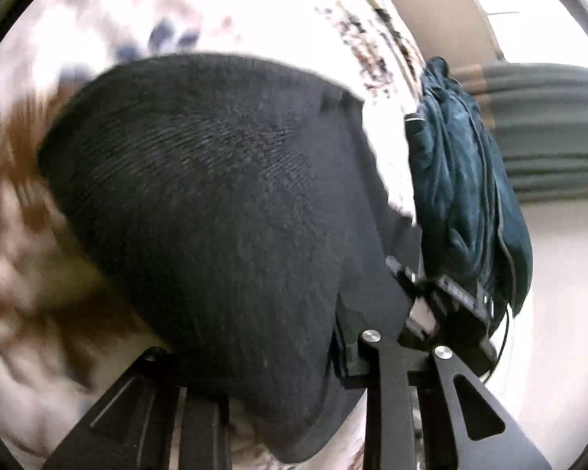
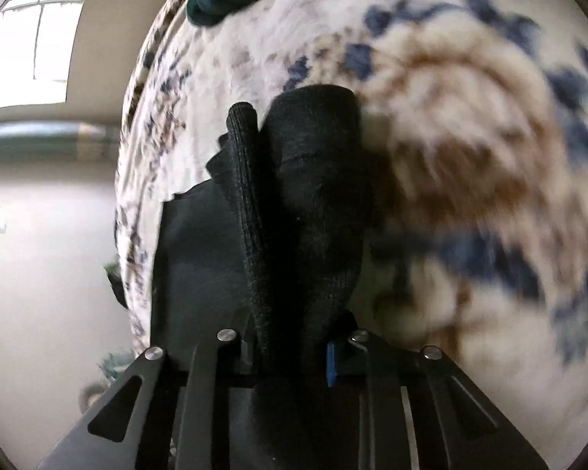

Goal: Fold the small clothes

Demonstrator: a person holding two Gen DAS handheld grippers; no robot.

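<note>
The left tool (image 1: 294, 360) gripped a black sock (image 1: 215, 196), which draped over its fingers above a floral bed cover (image 1: 223, 8). The right tool (image 2: 294, 337) was clamped on the same sock (image 2: 313, 196) (bunched between its fingers), and a teal garment (image 1: 462, 180) lay near the bed's edge.

So my left gripper (image 1: 333, 337) is clamped on this black knit sock (image 1: 215, 203), which fills the middle of my view. Teal garment (image 1: 462, 180) is bunched at 3 o'clock, the blurry floral blanket (image 1: 215, 8) runs from 12 round to 9.
</note>
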